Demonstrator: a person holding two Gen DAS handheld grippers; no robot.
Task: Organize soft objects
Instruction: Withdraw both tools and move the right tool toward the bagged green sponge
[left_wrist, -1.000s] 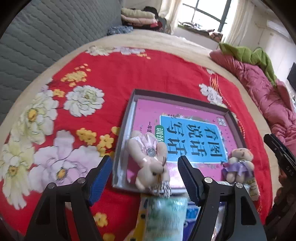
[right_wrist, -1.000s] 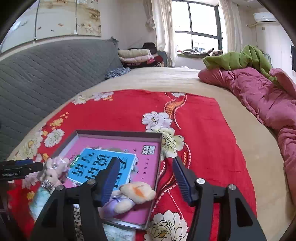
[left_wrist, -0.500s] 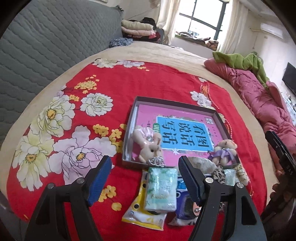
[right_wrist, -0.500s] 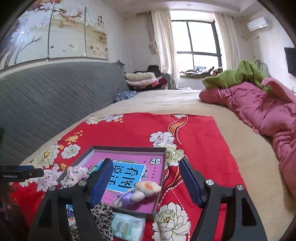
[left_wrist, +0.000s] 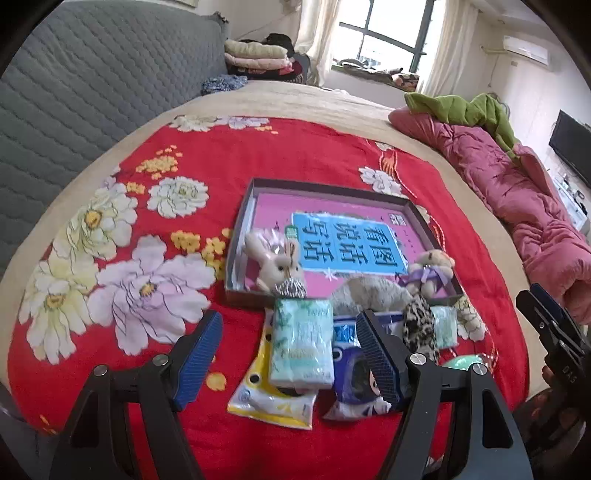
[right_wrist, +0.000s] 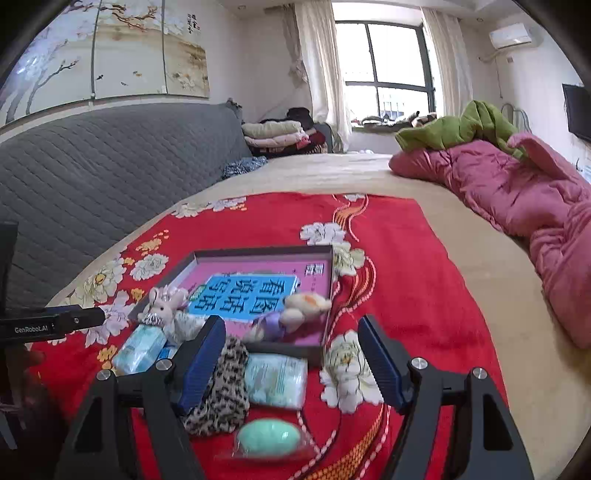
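Observation:
A shallow grey box (left_wrist: 243, 221) with a pink and blue book lies on the red flowered blanket. A plush rabbit (left_wrist: 275, 262) lies in its near left corner and a small bear (left_wrist: 430, 271) in its near right corner; both show in the right wrist view, the rabbit (right_wrist: 162, 306) and the bear (right_wrist: 295, 314). In front of the box lie a green tissue pack (left_wrist: 301, 341), a leopard-print soft item (left_wrist: 419, 328) and a mint egg-shaped item (right_wrist: 267, 437). My left gripper (left_wrist: 290, 356) is open above the tissue pack. My right gripper (right_wrist: 291, 363) is open and empty.
A grey quilted headboard (right_wrist: 110, 155) runs along the left. A pink quilt (right_wrist: 517, 199) with a green cloth on it lies at the right. Folded clothes (right_wrist: 277, 134) are stacked at the far end. Yellow and blue packets (left_wrist: 269, 398) lie under the tissue pack.
Both grippers have pulled back and up from the box, so more of the bed shows. The items in front of the box have come into view. Both stay open.

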